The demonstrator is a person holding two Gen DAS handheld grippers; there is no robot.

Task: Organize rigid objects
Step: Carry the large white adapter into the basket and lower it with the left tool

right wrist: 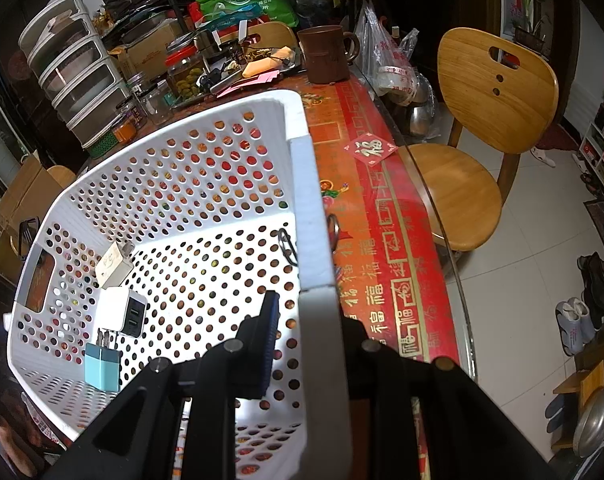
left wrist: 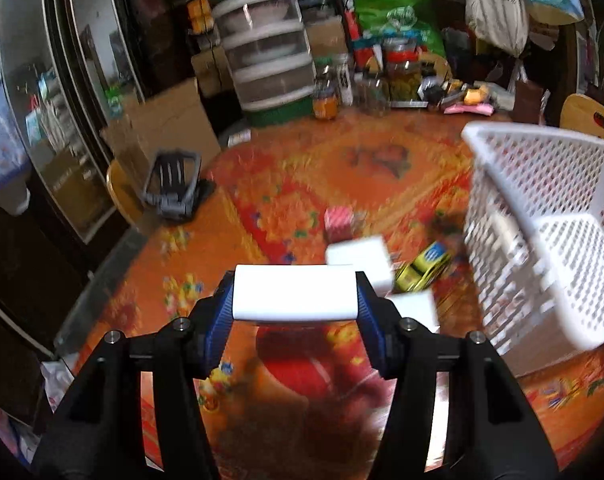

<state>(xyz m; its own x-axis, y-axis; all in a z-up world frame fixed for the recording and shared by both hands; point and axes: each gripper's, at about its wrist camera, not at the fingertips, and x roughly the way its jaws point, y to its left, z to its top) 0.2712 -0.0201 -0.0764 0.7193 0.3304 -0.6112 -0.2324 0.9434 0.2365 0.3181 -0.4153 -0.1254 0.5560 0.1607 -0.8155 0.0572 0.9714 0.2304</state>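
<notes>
In the left wrist view my left gripper is shut on a white rectangular block, its blue pads pressing on both short ends, and the block hangs above the patterned tablecloth. The white perforated basket stands to the right. Beyond the held block, two more white blocks, a yellow toy car and a pink box lie on the table. In the right wrist view my right gripper is shut on the basket's rim. Inside lie a white USB charger, a light blue plug and a cream charger.
A grey folding stand sits at the table's left edge. Jars, a drawer tower and bags crowd the far side. A brown mug stands behind the basket. A wooden chair stands beside the table's right edge.
</notes>
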